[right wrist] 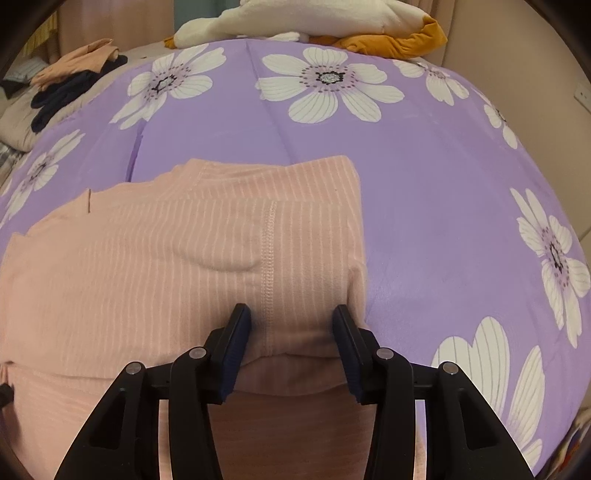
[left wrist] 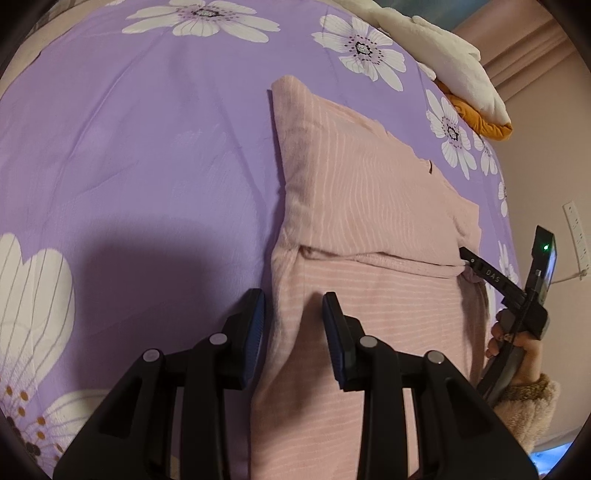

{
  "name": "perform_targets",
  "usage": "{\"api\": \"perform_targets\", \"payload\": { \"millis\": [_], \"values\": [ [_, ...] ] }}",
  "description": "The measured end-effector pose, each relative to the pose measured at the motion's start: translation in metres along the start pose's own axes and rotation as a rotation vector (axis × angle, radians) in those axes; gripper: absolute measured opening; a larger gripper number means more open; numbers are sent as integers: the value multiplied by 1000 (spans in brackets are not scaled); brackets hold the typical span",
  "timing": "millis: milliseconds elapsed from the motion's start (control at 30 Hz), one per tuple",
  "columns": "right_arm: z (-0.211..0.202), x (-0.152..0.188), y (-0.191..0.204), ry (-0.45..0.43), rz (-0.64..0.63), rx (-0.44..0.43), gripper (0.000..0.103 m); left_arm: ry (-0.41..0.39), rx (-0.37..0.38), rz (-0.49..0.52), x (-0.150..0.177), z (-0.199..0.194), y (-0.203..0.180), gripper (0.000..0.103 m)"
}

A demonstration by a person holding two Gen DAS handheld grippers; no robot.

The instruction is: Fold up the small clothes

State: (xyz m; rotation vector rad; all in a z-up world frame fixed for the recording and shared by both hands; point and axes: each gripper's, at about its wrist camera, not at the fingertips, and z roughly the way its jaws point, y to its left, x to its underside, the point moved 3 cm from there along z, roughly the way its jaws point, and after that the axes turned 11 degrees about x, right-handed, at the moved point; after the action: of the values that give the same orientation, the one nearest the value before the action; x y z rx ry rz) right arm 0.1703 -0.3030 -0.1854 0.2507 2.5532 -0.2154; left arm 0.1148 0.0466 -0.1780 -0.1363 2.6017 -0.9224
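A pink garment with thin white stripes (left wrist: pixel 369 206) lies partly folded on the purple flowered bedspread (left wrist: pixel 147 147). My left gripper (left wrist: pixel 293 314) is open, its jaws astride the garment's left edge, not pinching it. In the right wrist view the same garment (right wrist: pixel 166 266) fills the lower left. My right gripper (right wrist: pixel 291 328) is open, its jaws on either side of the garment's near folded edge beside a stitched seam (right wrist: pixel 267 258). The right gripper also shows in the left wrist view (left wrist: pixel 469 258) at the garment's right edge, held by a hand.
A white and orange plush toy (right wrist: pixel 314 26) lies at the far end of the bed. A pile of peach and dark clothes (right wrist: pixel 70 70) sits at the far left. A wall with a socket (left wrist: pixel 576 236) is to the right.
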Motion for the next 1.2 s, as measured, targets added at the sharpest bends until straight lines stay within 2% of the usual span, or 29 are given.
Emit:
{"api": "perform_targets", "payload": {
  "millis": [133, 233, 433, 500, 533, 667, 800, 867, 967, 1033, 1200],
  "values": [
    [-1, 1, 2, -5, -1, 9, 46, 2, 25, -38, 4, -5, 2, 32],
    [-2, 2, 3, -5, 1, 8, 46, -25, 46, -89, 9, -13, 4, 31],
    [-1, 2, 3, -8, 6, 5, 47, -29, -5, -19, 21, -27, -9, 32],
    [0, 1, 2, -7, -2, 3, 53, -38, -17, 9, 21, -31, -13, 40],
    [1, 0, 0, -1, 1, 13, 62, -51, -28, 29, 22, -36, -17, 48],
    [-2, 1, -14, 24, 81, -68, 62, -96, -53, 73, 23, -51, -23, 67],
    [-23, 6, -18, 18, 94, -106, 62, -133, -68, 95, 25, -67, -27, 77],
    [-43, 8, -26, -11, 110, -136, 68, -144, -63, 106, 27, -73, -30, 83],
    [-73, 12, -40, -57, 142, -192, 76, -152, -50, 123, 30, -74, -33, 85],
    [-91, 16, -48, -66, 136, -233, 76, -138, -55, 119, 33, -70, -33, 85],
    [-116, 28, -63, -76, 133, -258, 76, -90, -39, 118, 45, -61, -32, 85]
  ]
}}
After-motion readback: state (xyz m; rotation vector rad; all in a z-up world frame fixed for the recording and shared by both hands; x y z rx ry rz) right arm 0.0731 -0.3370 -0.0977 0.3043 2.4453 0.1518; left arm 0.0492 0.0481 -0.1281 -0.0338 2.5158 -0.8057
